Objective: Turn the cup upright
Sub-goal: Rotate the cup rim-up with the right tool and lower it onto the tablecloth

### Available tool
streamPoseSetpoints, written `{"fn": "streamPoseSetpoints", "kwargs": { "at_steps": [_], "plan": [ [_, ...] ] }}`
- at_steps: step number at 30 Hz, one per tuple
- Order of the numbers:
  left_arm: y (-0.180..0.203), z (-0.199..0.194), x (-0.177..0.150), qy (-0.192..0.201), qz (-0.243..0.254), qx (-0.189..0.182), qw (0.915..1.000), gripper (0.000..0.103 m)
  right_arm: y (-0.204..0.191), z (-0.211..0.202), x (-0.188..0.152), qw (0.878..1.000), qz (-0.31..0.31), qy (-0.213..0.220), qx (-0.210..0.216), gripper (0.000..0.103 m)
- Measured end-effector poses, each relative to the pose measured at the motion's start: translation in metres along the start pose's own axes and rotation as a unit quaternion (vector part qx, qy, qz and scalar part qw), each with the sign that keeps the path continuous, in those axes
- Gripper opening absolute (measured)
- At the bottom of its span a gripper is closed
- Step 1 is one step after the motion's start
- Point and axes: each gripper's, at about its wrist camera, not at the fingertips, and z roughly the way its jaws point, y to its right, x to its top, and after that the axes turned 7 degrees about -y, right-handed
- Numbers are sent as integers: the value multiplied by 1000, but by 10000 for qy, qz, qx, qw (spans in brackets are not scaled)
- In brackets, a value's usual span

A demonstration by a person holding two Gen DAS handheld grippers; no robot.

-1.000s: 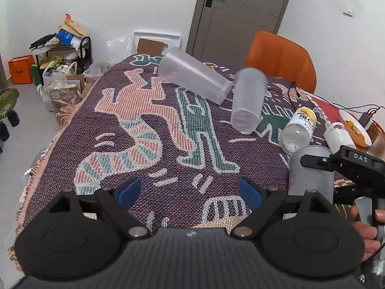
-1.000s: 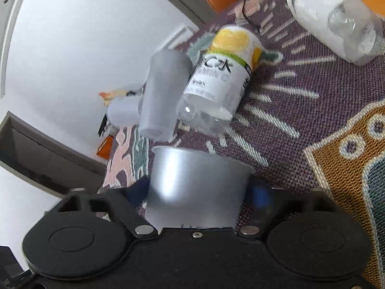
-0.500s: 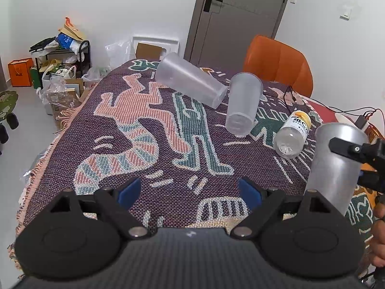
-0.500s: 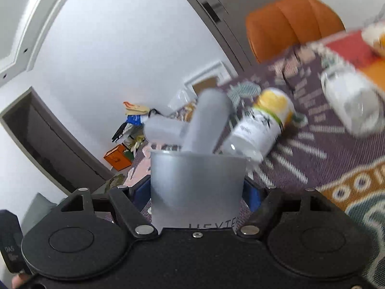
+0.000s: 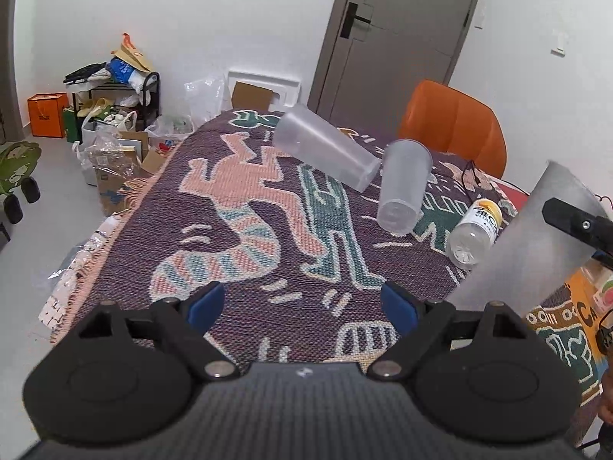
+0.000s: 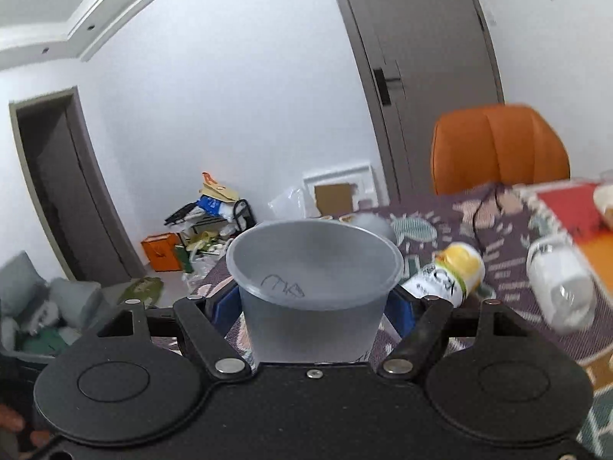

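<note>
My right gripper [image 6: 312, 303] is shut on a frosted grey plastic cup [image 6: 312, 287] and holds it off the table, mouth pointing away from the camera. In the left wrist view the same cup [image 5: 536, 237] hangs tilted at the right edge, wide mouth up and to the right, with a finger of the right gripper [image 5: 574, 224] across it. My left gripper [image 5: 302, 306] is open and empty over the near part of the patterned tablecloth [image 5: 237, 207]. Two more clear cups lie on their sides further back, one [image 5: 322, 151] behind the other [image 5: 402, 188].
A yellow-capped bottle [image 5: 475, 234] lies on the cloth near the held cup; it also shows in the right wrist view [image 6: 444, 280], beside a white bottle [image 6: 559, 291]. An orange chair [image 5: 456, 126] stands at the far side. Clutter and a shelf [image 5: 111, 92] fill the floor at left.
The right gripper has lifted the grey cup off the table and turned it from mouth-down to tilted mouth-up. The left gripper has stayed open, its view tilting up slightly.
</note>
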Motion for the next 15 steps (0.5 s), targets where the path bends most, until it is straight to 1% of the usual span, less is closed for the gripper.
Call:
{"fn": "streamPoseSetpoints", "kwargs": {
  "at_steps": [2,8,13,15],
  "plan": [
    [-3,-3,0,37,-35,-3,10000,87,-9,3,0,9996,-234,66,-128,73],
    [-15,-9,-1,101,-109,124,9998,87,-29,11,-2,9971,-700,98,-266,73],
    [-22,-13,-2,135,-199,143,9996,87,-39,17,-5,9965,-812,-64,-201,76],
    [-22,-15,-2,188,-186,127,9996,87,-40,16,-6,9970,-755,-104,-112,81]
  ]
}}
